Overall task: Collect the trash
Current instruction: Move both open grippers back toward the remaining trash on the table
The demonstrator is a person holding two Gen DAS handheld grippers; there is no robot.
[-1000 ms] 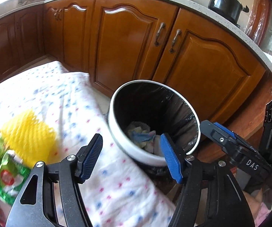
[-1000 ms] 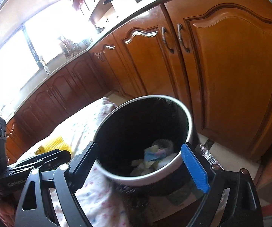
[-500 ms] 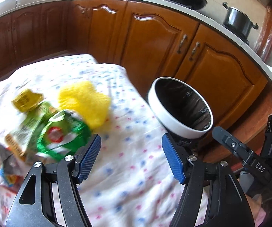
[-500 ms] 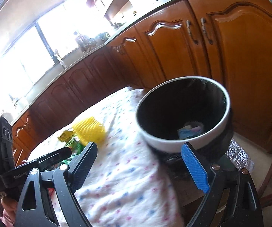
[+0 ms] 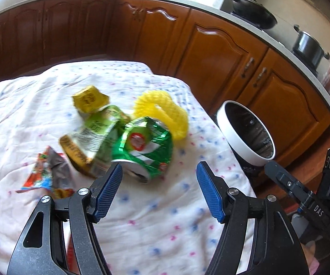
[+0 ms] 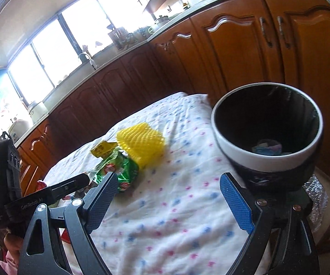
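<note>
My left gripper (image 5: pixel 159 188) is wide open, empty, above the crushed green can (image 5: pixel 144 147) mid-cloth; right gripper (image 6: pixel 166 196) also open w/ nothing, near the bin (image 6: pixel 266 135) at the tablecloth's (image 5: pixel 165 217) right edge. Can's prob light, dented, slippery: pinch across its flattened sides. Soft wrinkly cloth, kitchen cabinets (image 5: pixel 211 52) behind.

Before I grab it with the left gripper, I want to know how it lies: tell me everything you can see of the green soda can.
The green soda can is a crushed, dented metal can, shiny green with white lettering and a red spot. It lies on its side on the dotted white cloth, its silver end facing the left wrist camera. A crumpled green-and-yellow wrapper presses against one flank, and the yellow foam net sits just behind, seemingly touching. Nothing grips it.
</note>
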